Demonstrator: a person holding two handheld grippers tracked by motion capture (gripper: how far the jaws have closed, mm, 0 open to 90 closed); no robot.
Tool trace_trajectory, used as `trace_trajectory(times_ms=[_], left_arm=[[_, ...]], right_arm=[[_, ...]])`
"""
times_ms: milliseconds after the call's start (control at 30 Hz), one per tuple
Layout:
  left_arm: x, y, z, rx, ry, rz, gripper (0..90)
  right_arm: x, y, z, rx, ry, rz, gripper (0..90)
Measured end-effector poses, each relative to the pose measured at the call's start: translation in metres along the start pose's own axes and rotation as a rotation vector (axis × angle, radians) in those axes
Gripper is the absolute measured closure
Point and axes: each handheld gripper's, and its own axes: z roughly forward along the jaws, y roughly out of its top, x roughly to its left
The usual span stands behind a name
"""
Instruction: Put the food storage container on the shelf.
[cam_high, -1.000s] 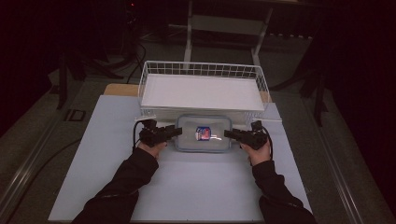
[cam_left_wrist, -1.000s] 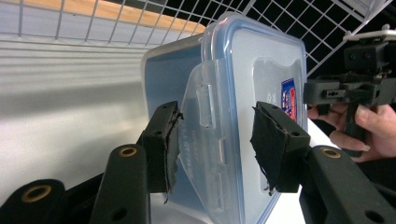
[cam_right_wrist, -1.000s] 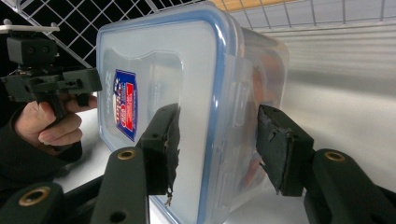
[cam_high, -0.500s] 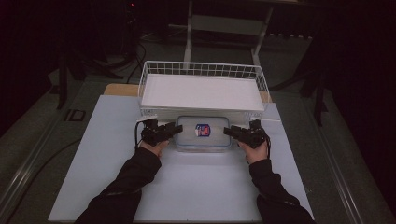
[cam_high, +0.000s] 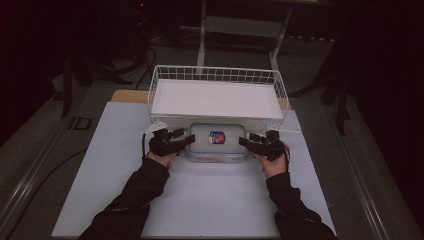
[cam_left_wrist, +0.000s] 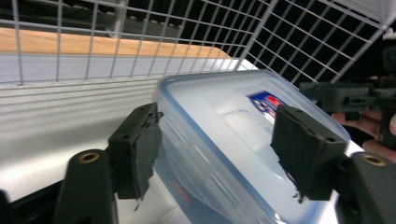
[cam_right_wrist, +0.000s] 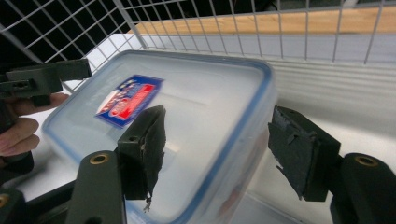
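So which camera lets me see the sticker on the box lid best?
The right gripper view: the blue and red sticker lies large and whole on the lid. In the left gripper view a jaw pad hides part of it. In the high view it is tiny.

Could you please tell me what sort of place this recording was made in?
Probably a lab or recording workspace: a white table in a dark room, bearing a white wire basket and a lidded plastic container, with cables and stands behind.
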Motion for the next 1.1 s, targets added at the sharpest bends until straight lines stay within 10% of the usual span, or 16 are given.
trace_trajectory(times_ms=[267,667,933,1100], left_arm=[[-0.018,-0.001,-0.021,0.015,-0.122,0.024,14.0],[-0.041,-0.002,-0.055,0.073,-0.162,0.065,0.4],[-0.052,-0.012,-0.076,0.072,-0.152,0.109,0.4],[-0.054,-0.025,-0.083,0.090,-0.165,0.138,0.4]], right_arm=[[0.026,-0.001,-0.015,-0.001,0.068,-0.047,36.8],[0.062,-0.016,-0.015,0.040,0.140,-0.082,47.7],[0.071,-0.035,0.005,0.148,0.145,-0.129,89.6],[0.073,-0.036,0.015,0.160,0.120,-0.152,89.7]])
